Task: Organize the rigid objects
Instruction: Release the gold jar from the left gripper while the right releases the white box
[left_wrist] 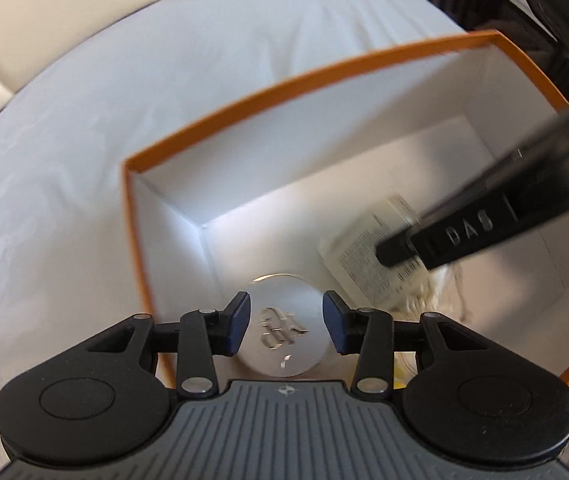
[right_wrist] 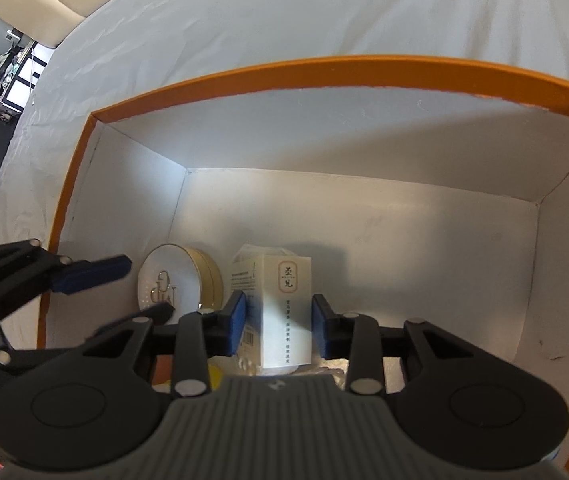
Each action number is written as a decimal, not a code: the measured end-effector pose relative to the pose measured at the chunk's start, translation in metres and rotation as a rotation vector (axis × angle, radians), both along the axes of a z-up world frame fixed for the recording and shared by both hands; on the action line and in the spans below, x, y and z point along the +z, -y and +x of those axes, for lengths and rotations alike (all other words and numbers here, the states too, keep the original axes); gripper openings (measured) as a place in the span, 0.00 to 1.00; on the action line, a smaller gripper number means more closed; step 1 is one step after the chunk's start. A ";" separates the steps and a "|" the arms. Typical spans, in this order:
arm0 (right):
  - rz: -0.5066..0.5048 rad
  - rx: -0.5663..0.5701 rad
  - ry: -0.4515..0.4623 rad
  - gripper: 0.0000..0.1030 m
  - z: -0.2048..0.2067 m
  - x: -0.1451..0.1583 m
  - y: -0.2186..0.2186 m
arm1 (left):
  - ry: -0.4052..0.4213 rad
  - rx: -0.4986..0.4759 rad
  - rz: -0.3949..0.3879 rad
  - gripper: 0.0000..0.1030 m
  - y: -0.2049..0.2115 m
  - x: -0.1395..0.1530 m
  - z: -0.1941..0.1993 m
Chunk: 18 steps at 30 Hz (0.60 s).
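Your left tongs [left_wrist: 286,326] hang inside the orange-rimmed cardboard box [left_wrist: 324,74], which sits on a bed with a wrinkled white sheet [left_wrist: 84,140]. Their blue pads stand either side of the round compact [left_wrist: 284,328], a glossy white disc with a raised metallic emblem; whether they touch it you cannot tell, as its lower edge is hidden behind the tool body. In the right wrist view the compact [right_wrist: 176,280] shows a gold side band and leans near the box's wall at 9 o'clock. Your right tongs [right_wrist: 278,326] are spread, pads just clear of the upright white carton [right_wrist: 284,304] with printed characters. Something yellow [right_wrist: 214,376] peeks out below at 7 o'clock, too hidden to name.
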State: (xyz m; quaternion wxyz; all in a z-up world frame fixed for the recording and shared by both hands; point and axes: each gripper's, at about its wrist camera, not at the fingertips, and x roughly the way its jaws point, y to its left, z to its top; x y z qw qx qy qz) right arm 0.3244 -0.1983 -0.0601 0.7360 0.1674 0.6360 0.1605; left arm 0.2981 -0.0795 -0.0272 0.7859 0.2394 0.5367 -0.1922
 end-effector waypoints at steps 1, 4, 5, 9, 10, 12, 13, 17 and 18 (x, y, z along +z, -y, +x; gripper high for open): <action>0.010 0.000 -0.010 0.34 0.000 -0.001 -0.001 | 0.012 0.006 0.007 0.45 0.001 0.001 -0.004; 0.028 0.019 -0.026 0.33 -0.001 -0.004 -0.009 | 0.012 0.005 0.012 0.44 0.004 0.005 -0.005; 0.027 0.022 -0.027 0.33 -0.003 -0.004 -0.012 | 0.013 0.004 0.015 0.44 0.006 0.005 -0.006; 0.038 0.012 -0.062 0.33 -0.003 -0.006 -0.009 | 0.007 -0.008 0.016 0.42 0.004 0.004 -0.010; 0.043 0.014 -0.074 0.34 -0.003 -0.008 -0.008 | 0.004 -0.010 0.015 0.42 -0.003 0.006 -0.004; 0.033 0.023 -0.071 0.35 -0.006 -0.010 -0.008 | 0.003 -0.008 0.018 0.41 -0.001 0.005 -0.002; 0.027 0.026 -0.068 0.39 -0.007 -0.011 -0.009 | -0.002 -0.004 0.021 0.39 -0.005 0.007 0.000; -0.026 0.027 -0.088 0.47 -0.009 -0.019 -0.010 | 0.002 0.000 0.042 0.39 -0.006 -0.005 0.002; -0.022 0.027 -0.087 0.46 -0.009 -0.019 -0.010 | 0.003 0.004 0.038 0.39 -0.008 -0.006 0.002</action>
